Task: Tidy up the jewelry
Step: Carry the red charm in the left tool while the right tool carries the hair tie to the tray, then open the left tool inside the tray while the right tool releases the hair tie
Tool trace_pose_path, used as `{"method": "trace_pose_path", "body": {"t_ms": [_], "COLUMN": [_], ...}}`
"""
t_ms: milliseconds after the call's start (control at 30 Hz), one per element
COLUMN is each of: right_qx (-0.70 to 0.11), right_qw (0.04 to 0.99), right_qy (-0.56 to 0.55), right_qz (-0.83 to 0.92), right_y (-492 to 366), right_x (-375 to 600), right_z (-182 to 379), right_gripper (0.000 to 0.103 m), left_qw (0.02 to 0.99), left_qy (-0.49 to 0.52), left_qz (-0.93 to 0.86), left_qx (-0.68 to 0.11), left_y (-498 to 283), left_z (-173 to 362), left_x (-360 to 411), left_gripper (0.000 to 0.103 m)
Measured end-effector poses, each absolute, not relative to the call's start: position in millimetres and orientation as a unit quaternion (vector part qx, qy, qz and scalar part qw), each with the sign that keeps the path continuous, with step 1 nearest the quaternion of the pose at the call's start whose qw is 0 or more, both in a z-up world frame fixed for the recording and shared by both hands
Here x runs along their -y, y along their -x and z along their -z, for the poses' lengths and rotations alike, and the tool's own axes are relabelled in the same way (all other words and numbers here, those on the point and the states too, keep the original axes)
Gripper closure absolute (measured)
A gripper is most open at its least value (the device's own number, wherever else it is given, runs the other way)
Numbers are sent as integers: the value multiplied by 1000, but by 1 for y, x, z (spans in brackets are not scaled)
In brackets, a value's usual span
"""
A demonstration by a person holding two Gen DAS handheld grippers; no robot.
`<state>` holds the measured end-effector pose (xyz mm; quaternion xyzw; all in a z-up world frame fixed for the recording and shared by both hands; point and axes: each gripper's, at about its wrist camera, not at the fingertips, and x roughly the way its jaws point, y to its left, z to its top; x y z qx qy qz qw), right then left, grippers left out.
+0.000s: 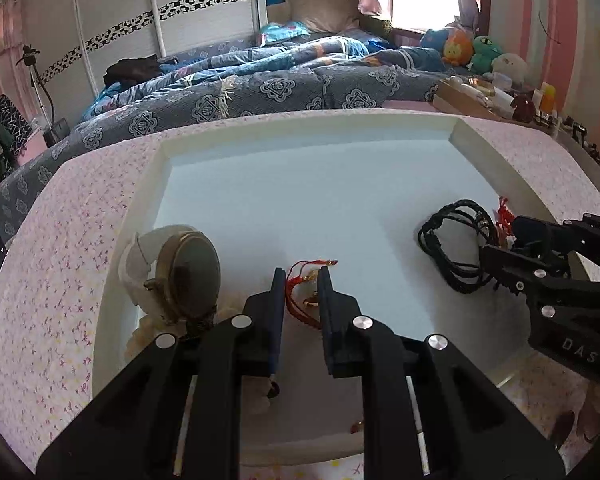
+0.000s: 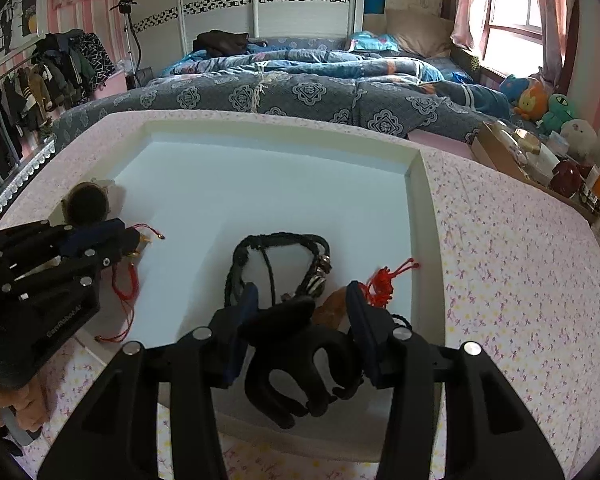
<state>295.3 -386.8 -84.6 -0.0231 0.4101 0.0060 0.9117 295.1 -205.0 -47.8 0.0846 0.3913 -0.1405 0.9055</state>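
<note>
A pale pink table cover dotted with tiny bow prints (image 2: 520, 280) carries a shallow white rectangular tray with raised walls (image 2: 416, 168). On the tray floor, in the right wrist view, a gold-cased round watch on a white strap (image 1: 180, 276) lies at nine o'clock with a thin red cord bracelet (image 2: 126, 292) beside it. A black braided cord bracelet (image 2: 280, 268) sits near centre, a knotted red string charm (image 2: 384, 284) at four o'clock, and a black plastic claw hair clip (image 2: 300, 364) at six.

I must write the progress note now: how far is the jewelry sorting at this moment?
Done: a watch and a black cord bracelet already lie in the white tray. In hand: the left gripper pinches a red string bracelet; the right gripper holds a black hair claw. Left: setting both down, and the red knot beside it.
</note>
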Motion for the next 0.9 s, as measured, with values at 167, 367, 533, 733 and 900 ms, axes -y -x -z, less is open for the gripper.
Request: {"method": "trace_pose_path", "body": {"t_ms": [167, 367, 533, 733, 900], "right_qx": [-410, -413, -413, -399, -387], "right_qw": [912, 910, 910, 917, 922], "right_qy": [22, 21, 18, 11, 2], "right_qz": [-5, -9, -10, -11, -3], "right_y": [-296, -296, -295, -293, -291], "right_x": [387, 389, 389, 392, 400], "right_z": [84, 85, 84, 77, 67], "right_gripper": [57, 57, 46, 44, 44], "left_qw": [905, 906, 907, 909, 909], "left_qy": [-84, -92, -90, -84, -74], "left_qz": [141, 138, 139, 144, 147], "left_qx": [-392, -390, -387, -383, -382], "left_y": [-294, -294, -291, -286, -283], "left_z": [47, 48, 47, 43, 38], "left_x": [206, 210, 206, 205, 203], "left_gripper": [88, 79, 73, 70, 68]}}
